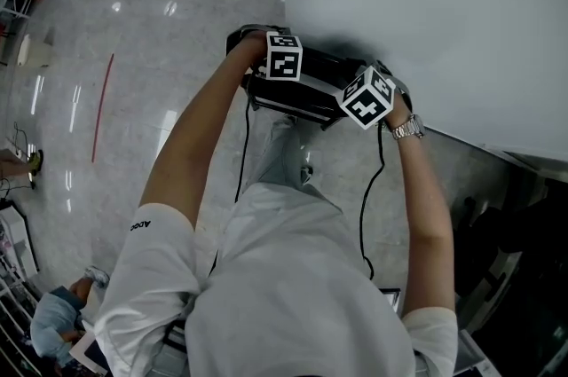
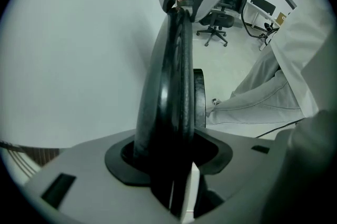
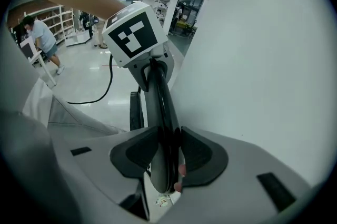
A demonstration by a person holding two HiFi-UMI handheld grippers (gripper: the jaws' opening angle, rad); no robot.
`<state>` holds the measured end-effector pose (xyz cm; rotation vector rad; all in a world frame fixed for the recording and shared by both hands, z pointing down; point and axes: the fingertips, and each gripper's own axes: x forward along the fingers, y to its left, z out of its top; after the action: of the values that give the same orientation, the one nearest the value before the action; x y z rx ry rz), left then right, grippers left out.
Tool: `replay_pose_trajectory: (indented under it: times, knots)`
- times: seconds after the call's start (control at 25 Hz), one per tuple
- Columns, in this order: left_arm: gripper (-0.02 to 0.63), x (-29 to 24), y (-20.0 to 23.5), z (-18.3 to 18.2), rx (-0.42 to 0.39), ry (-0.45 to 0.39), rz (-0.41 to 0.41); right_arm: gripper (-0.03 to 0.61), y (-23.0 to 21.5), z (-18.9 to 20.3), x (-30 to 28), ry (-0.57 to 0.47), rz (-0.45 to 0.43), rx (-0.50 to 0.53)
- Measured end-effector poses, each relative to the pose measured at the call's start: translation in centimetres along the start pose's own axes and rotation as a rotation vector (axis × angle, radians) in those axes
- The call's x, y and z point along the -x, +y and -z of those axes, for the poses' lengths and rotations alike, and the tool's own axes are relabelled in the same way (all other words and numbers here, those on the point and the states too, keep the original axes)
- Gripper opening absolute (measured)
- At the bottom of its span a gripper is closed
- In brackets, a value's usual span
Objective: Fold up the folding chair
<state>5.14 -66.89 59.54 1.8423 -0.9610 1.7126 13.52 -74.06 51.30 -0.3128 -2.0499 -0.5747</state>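
A person stands over a black folding chair (image 1: 306, 96) that is upright on the grey floor (image 1: 133, 56), close against a white surface (image 1: 426, 11). The chair looks already folded flat. Its top edge runs left to right, along the edge of the white surface, with one gripper near each end. Both grippers point steeply down, so the chair lies directly below them.

The right gripper (image 3: 166, 157) is clamped on the chair's rim, its dark pads snug against both sides. The left gripper (image 2: 168, 159) has the rim between its jaws, but they appear slack, with a dark gap on one side. Lifting or carrying the chair would likely rest on the right grip alone.
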Motion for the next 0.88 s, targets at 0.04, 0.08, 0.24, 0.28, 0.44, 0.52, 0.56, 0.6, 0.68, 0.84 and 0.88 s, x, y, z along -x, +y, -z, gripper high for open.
replay_pose_trajectory:
  times: [0.04, 0.08, 0.24, 0.28, 0.44, 0.52, 0.56, 0.6, 0.68, 0.84, 0.88]
  knots:
    - [0.186, -0.1, 0.1, 0.0, -0.003, 0.000, -0.002, 0.132, -0.1, 0.0, -0.1, -0.004, 0.021, 0.002]
    - [0.187, -0.2, 0.2, -0.1, -0.008, -0.002, -0.004, 0.132, -0.2, 0.2, -0.2, -0.010, 0.042, 0.003]
    - [0.200, 0.3, 1.0, -0.6, -0.045, -0.054, -0.117, 0.132, -0.8, 0.5, -0.4, -0.025, 0.083, -0.003]
    - [0.219, 0.7, 1.2, -0.7, -0.057, -0.069, -0.166, 0.132, -0.9, 0.5, -0.4, -0.023, 0.076, -0.003]
    - [0.265, 2.1, 1.9, -0.8, -0.086, -0.103, -0.313, 0.132, -1.2, 0.5, -0.5, -0.028, 0.063, 0.001]
    - [0.273, 3.0, 2.4, -1.0, -0.061, -0.112, -0.355, 0.132, -1.5, 0.9, -0.6, -0.028, 0.078, 0.000]
    - [0.273, 3.6, 2.7, -1.1, -0.042, -0.117, -0.381, 0.132, -1.7, 1.2, -0.7, -0.025, 0.083, -0.002]
    - [0.273, 4.4, 3.0, -1.2, -0.020, -0.124, -0.414, 0.132, -1.9, 1.5, -0.8, -0.023, 0.084, -0.005]
    - [0.270, 6.4, 3.4, -1.1, 0.045, -0.153, -0.488, 0.132, -2.3, 1.8, -1.1, -0.025, 0.075, -0.013]
    - [0.136, 9.7, 2.4, 0.1, 0.278, -0.241, -0.520, 0.132, -3.4, 1.4, -2.0, -0.039, 0.082, -0.049]
    - [0.090, 10.1, 1.8, 0.6, 0.344, -0.255, -0.524, 0.132, -3.6, 1.2, -2.1, -0.035, 0.093, -0.062]
